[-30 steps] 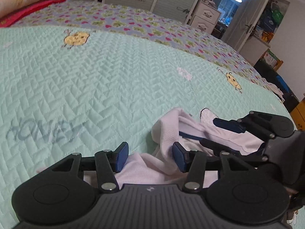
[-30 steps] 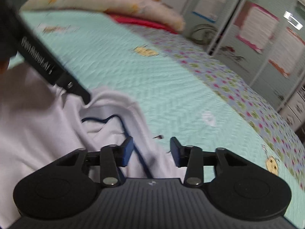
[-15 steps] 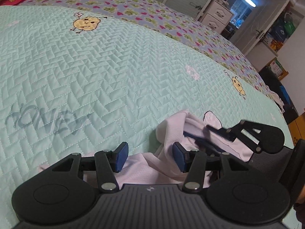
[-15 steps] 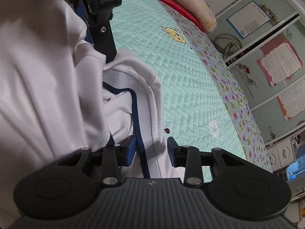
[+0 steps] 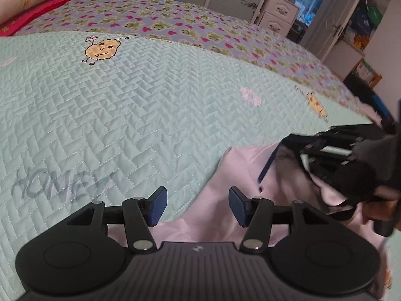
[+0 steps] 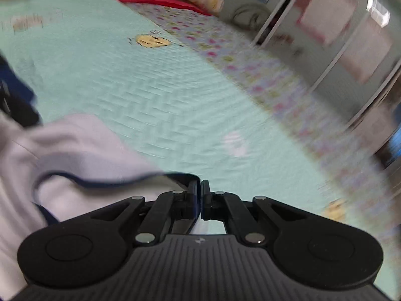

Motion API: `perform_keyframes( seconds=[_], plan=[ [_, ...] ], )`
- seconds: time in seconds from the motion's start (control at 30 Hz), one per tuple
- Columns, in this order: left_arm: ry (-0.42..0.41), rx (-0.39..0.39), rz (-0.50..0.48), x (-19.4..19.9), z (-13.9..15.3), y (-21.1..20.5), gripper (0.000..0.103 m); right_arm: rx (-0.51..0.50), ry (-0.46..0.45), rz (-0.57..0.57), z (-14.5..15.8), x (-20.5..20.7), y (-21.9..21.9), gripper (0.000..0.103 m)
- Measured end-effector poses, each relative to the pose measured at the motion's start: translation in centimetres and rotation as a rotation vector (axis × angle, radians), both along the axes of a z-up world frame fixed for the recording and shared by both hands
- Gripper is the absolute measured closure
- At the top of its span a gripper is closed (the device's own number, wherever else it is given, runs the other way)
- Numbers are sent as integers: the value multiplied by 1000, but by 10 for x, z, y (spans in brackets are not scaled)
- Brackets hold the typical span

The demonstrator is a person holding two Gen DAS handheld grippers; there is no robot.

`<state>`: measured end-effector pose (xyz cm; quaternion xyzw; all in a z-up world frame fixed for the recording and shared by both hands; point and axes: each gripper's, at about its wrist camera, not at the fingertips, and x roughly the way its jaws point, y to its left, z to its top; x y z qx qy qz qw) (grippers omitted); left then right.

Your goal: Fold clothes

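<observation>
L gripper (image 5: 195,207) jaws wide, empty, hovering over near edge of white garment (image 5: 240,175). R gripper (image 6: 201,195) pinched on garment's navy-trimmed edge (image 6: 105,181); view blurred. Garment lies rumpled on bed (image 5: 125,105), near edge, w/ teal quilt beyond. Step, prob: getting hold of an edge to spread or fold. Next needs L grip on cloth too. Long axis & facing: can't tell, too bunched.

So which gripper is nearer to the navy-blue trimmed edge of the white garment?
Right. The right gripper is shut on the navy-blue trimmed edge of the white garment. The left gripper is open above plain white cloth, with that trim further to its right.
</observation>
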<state>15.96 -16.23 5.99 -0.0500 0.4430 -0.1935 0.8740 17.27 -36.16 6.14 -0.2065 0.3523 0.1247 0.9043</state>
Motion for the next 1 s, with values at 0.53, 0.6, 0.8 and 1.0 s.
perform_keyframes(
  seconds=[0.53, 0.6, 0.8, 1.0],
  plan=[
    [25, 25, -7, -7, -13, 1, 45, 1070, 477, -430, -43, -2, -61, 73],
    [28, 19, -8, -6, -13, 2, 45, 1105, 488, -432, -45, -1, -60, 73],
    [40, -3, 6, -7, -12, 6, 45, 1209, 520, -441, -52, 1, -56, 73],
    [-1, -71, 80, -17, 12, 36, 44, 1254, 473, -446, -34, -9, -75, 103]
  ],
)
